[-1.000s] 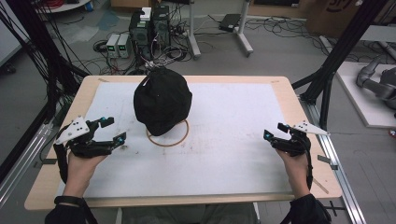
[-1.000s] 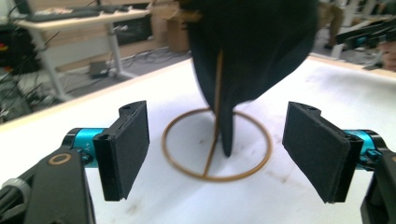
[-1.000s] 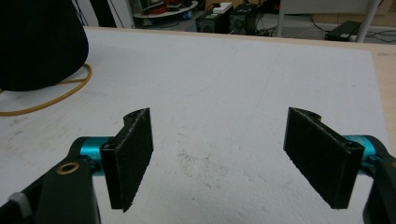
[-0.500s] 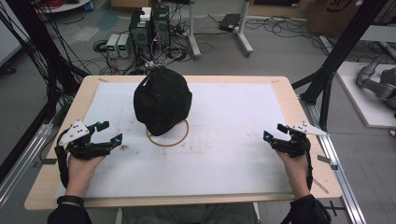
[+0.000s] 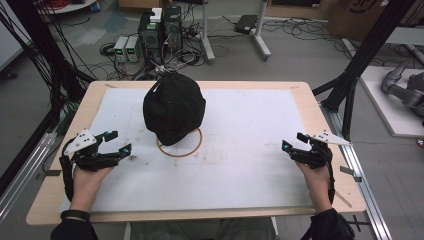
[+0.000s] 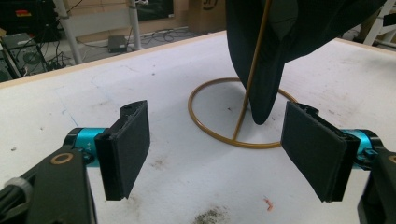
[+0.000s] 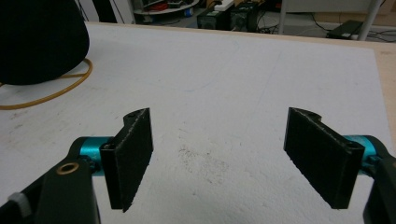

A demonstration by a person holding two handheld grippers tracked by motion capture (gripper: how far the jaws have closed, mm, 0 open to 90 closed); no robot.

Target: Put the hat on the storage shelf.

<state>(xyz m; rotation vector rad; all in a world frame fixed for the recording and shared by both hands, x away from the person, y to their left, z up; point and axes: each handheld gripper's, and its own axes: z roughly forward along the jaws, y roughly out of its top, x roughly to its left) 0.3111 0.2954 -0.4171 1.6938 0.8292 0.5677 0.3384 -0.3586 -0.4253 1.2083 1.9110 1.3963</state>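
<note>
**Two open grippers flank a hanging black cap**

Two hand-held grippers sit at the near side of the white-covered wooden table (image 5: 260, 165), one toward each edge, well apart from one another. The left gripper (image 5: 116, 143), black with teal accents and a grey three-cornered plate on top, rests in the person's left hand (image 5: 89, 175); its jaws stand wide apart with nothing between them. In the left gripper view the same gripper (image 6: 215, 144) points at the stand, its flat black pads (image 6: 128, 144) spread wide over the stained white surface.

The right gripper (image 5: 291, 142), of the same build, is held in the right hand (image 5: 316, 175) near the table's right edge. Its jaws are likewise wide and empty, and in the right gripper view the gripper (image 7: 219, 154) looks across bare white surface with faint grey smudges.

Farther in, left of the table's middle, a black fabric cap (image 5: 173, 107) hangs on a thin brass-coloured wire stand with a ring base (image 5: 186, 150); the ring lies flat on the surface and the upright rod rises into the cap.

Beyond the table, grey electronic boxes (image 5: 159, 30) and tangled black cables (image 5: 105, 50) sit on the floor.
</note>
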